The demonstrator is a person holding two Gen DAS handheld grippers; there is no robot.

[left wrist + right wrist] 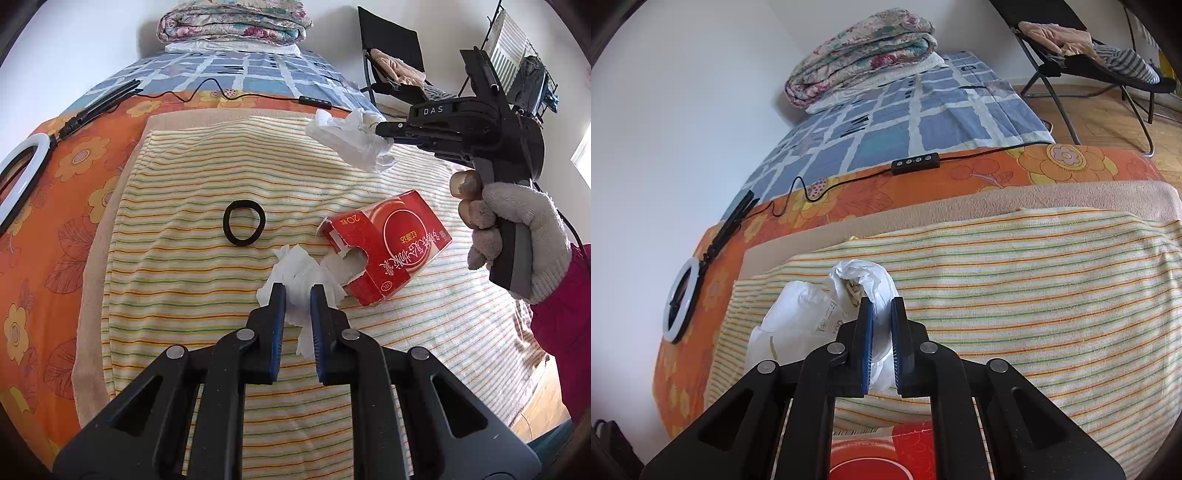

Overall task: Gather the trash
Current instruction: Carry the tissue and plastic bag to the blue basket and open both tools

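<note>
My left gripper [298,295] points forward and slightly down over the striped towel [207,177], its blue-padded jaws narrowed onto a crumpled white tissue [295,269] pinched between them. Just right of its tips lies a torn red carton [388,247], printed upside down to me with "20" and Chinese characters I cannot read clearly. Ahead and slightly left sits a black hair tie [244,222].

Farther ahead to the right, my gloved right hand [517,236] grips the handle of the right gripper [882,306], held level and pointing left; its body reads "DAS". Its jaws are closed on a white plastic bag [812,314], which hangs left of the fingers and carries faint printing too small to read. The red carton shows directly beneath that gripper.
</note>
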